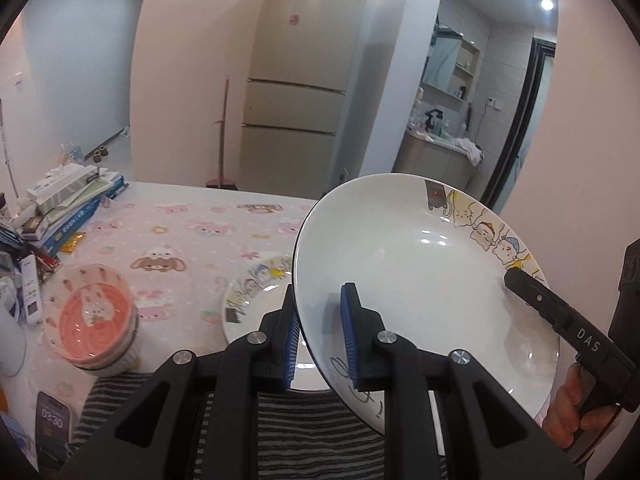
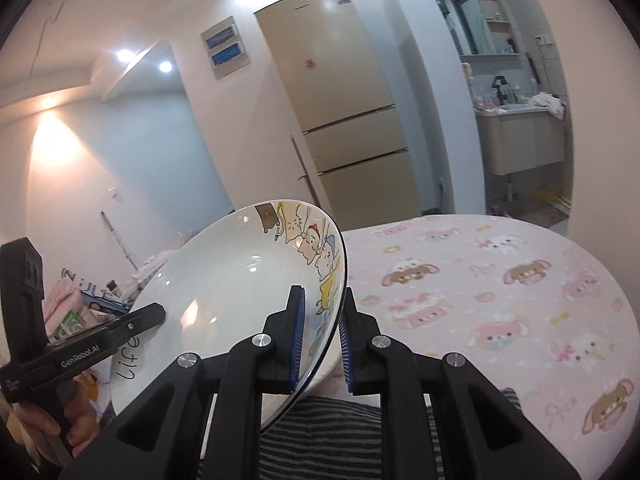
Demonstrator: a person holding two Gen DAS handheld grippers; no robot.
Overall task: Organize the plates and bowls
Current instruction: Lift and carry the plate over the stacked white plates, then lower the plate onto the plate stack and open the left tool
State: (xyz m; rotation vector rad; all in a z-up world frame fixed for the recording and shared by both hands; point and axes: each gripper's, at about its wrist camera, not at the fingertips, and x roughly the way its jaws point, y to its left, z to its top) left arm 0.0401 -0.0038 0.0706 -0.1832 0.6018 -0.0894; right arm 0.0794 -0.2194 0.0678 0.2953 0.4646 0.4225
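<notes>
Left gripper and right gripper clamp opposite rims of tilted plate

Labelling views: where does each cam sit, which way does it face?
Left wrist: on left gripper, faces fridge across table; right gripper, hand, striped clothing show.
Right wrist: on right gripper, same way; left gripper, hand show.
Shared: plate clamped by both, fridge, table.
</notes>
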